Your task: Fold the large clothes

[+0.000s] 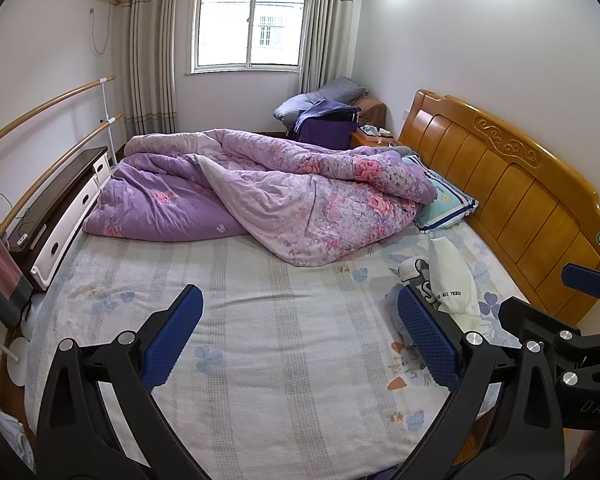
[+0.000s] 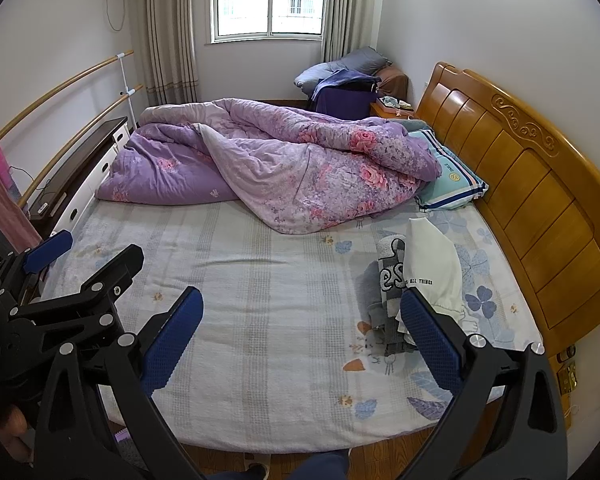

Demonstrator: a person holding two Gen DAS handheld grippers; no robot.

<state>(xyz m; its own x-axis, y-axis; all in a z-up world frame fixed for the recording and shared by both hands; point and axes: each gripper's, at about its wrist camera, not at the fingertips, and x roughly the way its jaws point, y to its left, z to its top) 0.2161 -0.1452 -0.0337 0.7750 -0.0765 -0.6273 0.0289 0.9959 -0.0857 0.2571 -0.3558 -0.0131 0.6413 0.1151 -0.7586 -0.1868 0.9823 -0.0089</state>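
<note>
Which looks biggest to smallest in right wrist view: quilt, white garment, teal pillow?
1. quilt, by far.
2. and 3. white garment and pillow: look alike; the garment lies nearer the camera and the quilt hides part of the pillow, so no ranking.

Purple floral quilt; pale striped sheet; white garment.

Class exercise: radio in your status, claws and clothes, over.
Left claw open, empty. Right claw open, empty. White garment and grey garment untouched by headboard. Purple quilt heaped beyond.
</note>
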